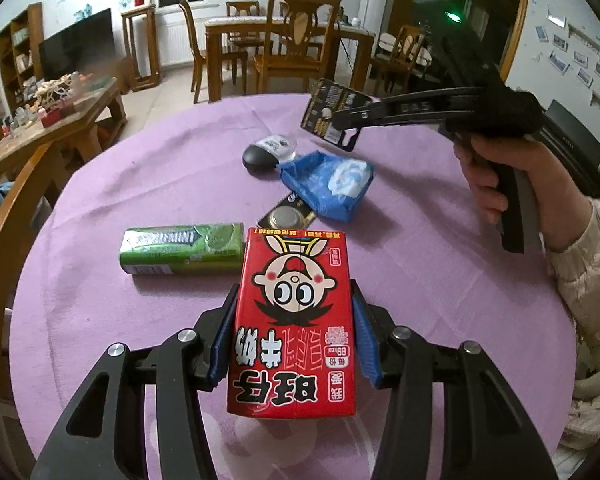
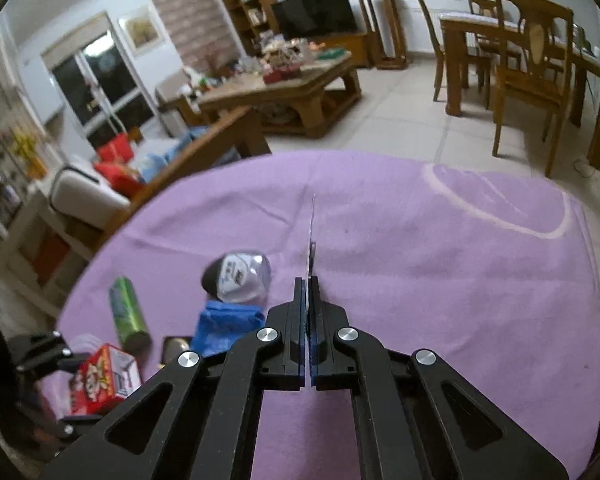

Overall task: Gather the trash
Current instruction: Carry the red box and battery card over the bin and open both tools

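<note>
Purple cloth covers the round table (image 1: 100, 208) in a living room with wooden dining chairs and a cluttered coffee table behind. On it lie the pieces of trash: a green mint tube (image 1: 182, 249), a crumpled blue wrapper (image 1: 324, 184), a coin-cell battery on its card (image 1: 288, 218), and a dark rounded blister pack (image 1: 266, 154). The left gripper (image 1: 294, 320) has its blue pads pressed to both sides of a red milk carton (image 1: 294, 320), which stands on the cloth just beside the mint tube. The right gripper (image 2: 310, 280), held by a person's hand (image 1: 496, 176), is clamped tight on a thin black-and-gold packaging card (image 1: 334, 114), lifted clear of the table above the wrapper. The step in hand looks like gathering: two pieces gripped, four left on the cloth. Next, each held piece likely has to go to a bin or bag, yet no such container shows in either view, so where to carry them cannot be told. From the right wrist, the card appears only edge-on as a thin sliver; its print is too blurred to read, and whether the carton is opened or empty is hidden.
</note>
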`<state>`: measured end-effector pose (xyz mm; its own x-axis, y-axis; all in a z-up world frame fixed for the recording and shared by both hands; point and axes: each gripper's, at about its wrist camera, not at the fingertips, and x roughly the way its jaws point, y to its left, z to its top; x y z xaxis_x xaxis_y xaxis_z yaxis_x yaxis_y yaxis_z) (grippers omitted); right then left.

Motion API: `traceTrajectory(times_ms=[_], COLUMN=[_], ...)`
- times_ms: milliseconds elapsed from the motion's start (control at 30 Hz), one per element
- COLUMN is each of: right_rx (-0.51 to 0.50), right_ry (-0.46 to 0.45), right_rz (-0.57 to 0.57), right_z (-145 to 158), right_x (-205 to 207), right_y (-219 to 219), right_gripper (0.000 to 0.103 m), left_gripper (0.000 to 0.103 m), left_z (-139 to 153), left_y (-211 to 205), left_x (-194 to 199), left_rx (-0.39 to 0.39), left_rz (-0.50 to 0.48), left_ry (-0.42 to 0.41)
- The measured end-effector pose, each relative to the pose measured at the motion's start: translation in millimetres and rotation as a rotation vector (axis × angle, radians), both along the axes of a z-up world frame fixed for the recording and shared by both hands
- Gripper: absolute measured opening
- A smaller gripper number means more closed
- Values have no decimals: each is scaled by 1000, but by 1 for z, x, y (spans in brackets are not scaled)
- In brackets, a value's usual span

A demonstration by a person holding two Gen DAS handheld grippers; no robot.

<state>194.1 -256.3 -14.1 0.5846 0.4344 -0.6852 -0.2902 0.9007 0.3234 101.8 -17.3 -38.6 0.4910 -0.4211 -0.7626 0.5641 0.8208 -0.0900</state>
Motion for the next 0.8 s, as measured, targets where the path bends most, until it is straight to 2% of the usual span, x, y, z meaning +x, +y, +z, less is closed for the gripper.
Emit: traceTrajectory(times_ms=[100,233,467,633,800], right_rx=[84,167,159,111,119], right_ry=[-27,-135,-368,-469,-485], right_rz=[-13,-73,-282,-448,-582], right_z=[12,40,92,106,102], right_x=[-11,-45,-116,-166,-206], right_y=[-19,-58,-151,-224,-295], right_gripper=[2,2,2,2,2], left_gripper=[49,49,49,49,49], left_z=[6,24,61,79,83], left_y=[4,-4,-49,-114,-206], left_x=[0,-3,1,9,22], left_rx=[-60,-111,-247,-350,-411], left_rz=[12,18,-25,-101,-233], left_ry=[-10,-68,-160,-182,-144])
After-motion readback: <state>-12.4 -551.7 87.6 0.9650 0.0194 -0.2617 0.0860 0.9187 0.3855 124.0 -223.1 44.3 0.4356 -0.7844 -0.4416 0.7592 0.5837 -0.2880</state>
